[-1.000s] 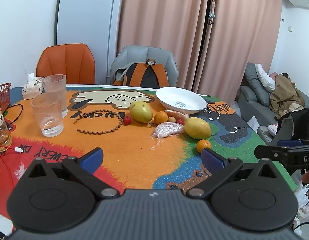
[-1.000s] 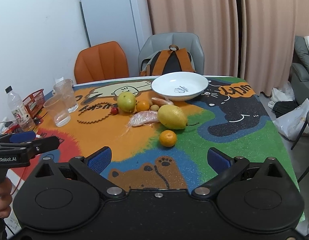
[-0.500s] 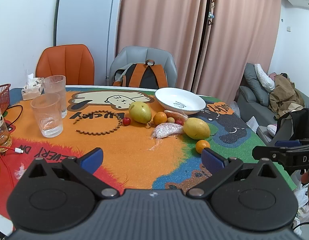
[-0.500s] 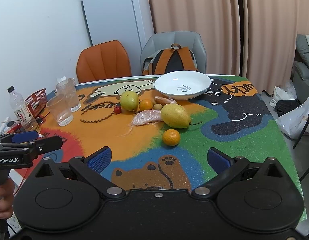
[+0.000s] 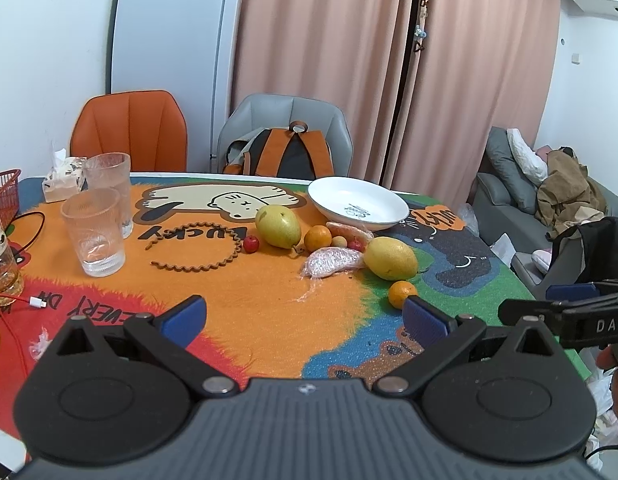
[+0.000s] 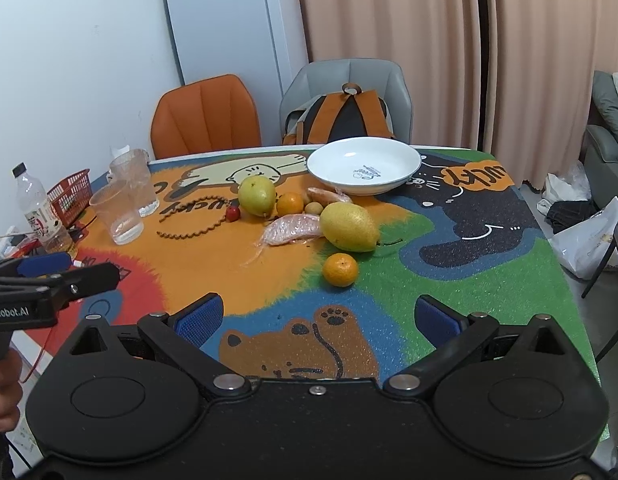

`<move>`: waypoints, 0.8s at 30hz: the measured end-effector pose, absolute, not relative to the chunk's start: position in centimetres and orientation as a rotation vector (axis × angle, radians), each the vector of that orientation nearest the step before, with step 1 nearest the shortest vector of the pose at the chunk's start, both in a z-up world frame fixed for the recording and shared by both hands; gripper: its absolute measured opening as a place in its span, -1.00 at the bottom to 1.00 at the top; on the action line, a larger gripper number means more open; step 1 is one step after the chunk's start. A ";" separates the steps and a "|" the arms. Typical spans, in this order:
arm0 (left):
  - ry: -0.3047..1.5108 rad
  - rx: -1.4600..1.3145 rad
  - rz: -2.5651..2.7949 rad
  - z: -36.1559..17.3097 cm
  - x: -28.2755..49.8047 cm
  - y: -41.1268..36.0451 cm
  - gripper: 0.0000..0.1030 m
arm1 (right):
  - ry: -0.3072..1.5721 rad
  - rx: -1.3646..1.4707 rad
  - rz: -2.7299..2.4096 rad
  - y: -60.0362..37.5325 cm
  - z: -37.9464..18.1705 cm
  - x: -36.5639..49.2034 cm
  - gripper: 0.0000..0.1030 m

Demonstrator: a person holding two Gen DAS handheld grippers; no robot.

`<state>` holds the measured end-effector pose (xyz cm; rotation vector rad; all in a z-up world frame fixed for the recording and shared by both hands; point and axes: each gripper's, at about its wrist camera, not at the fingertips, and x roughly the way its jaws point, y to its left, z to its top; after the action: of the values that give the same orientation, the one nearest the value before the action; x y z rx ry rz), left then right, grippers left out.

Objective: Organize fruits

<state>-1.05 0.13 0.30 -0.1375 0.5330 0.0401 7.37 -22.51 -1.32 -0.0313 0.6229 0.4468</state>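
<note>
Both grippers, left [image 5: 305, 314] and right [image 6: 319, 316], are held wide open and empty; the nearest orange [image 6: 340, 269], loose on the mat just before the mango [image 6: 350, 227], is judged light, firm and roll-prone, best pinched across its middle.

The room is evenly and softly lit from overhead, with only faint shadows under the fruit. The white plate [image 6: 364, 168] carries a mild sheen. Both views stay sharp at the centre, while walls and curtains [image 5: 389, 60] bow hard toward black corners.
</note>
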 end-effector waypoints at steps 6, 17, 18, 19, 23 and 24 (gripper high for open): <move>0.533 -0.138 0.045 0.4 -1.1 0.2 1.00 | 0.628 -0.036 0.450 -22.6 -1.5 7.1 1.00; 0.551 -0.130 0.036 0.2 -0.6 0.1 1.00 | 0.628 -0.052 0.456 -22.2 -1.6 7.7 1.00; 0.555 -0.131 0.036 0.1 -0.5 0.1 1.00 | 0.630 -0.051 0.456 -22.2 -1.6 7.8 1.00; 0.558 -0.135 0.036 0.1 -0.3 0.2 1.00 | 0.632 -0.049 0.455 -22.2 -1.7 7.9 1.00; 0.573 -0.148 0.023 -0.3 0.7 0.3 1.00 | 0.624 -0.065 0.450 -22.1 -2.0 8.6 1.00; 0.577 -0.149 0.021 -0.4 1.1 0.2 1.00 | 0.628 -0.064 0.454 -22.0 -2.1 8.9 1.00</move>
<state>1.07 0.23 -0.40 -0.1491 0.5770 0.0211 8.88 -22.03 -2.11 -0.0642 0.6279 0.4536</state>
